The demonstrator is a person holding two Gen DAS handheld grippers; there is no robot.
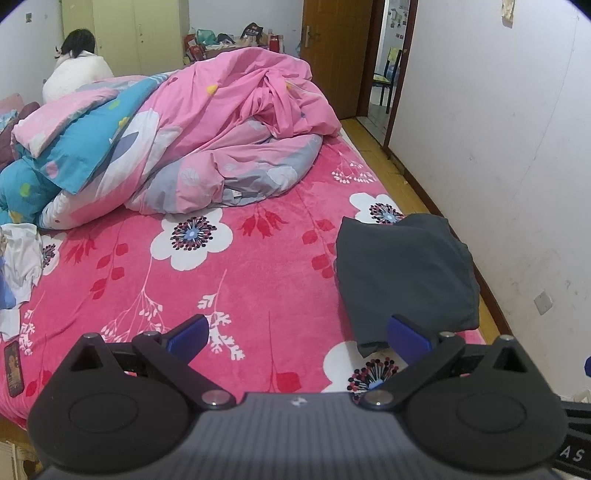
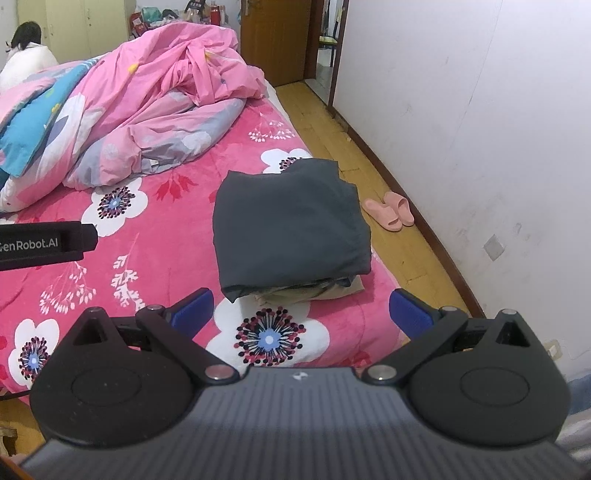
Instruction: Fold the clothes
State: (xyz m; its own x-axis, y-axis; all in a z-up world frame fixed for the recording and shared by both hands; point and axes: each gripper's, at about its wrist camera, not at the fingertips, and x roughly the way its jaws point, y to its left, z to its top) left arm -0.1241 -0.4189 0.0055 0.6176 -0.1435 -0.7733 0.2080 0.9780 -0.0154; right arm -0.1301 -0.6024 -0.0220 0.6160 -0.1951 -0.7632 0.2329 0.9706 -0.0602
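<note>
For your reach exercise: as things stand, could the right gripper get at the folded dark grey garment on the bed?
Probably yes. The right gripper is open and empty, and the folded dark grey garment lies straight ahead of it on the bed, with nothing between them.

Home bedroom: bed with pink floral blanket (image 1: pixel 258 266), crumpled pink duvet (image 1: pixel 229 122), pale green wardrobe (image 1: pixel 125 29), wooden door (image 1: pixel 332 48), pink slippers (image 2: pixel 391 210) on wood floor (image 2: pixel 332 136).

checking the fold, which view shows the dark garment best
The right wrist view: the dark garment lies whole and centred ahead, folded on top of other clothes near the bed's edge. In the left wrist view it sits off to the right, its near corner hidden behind a fingertip.
</note>
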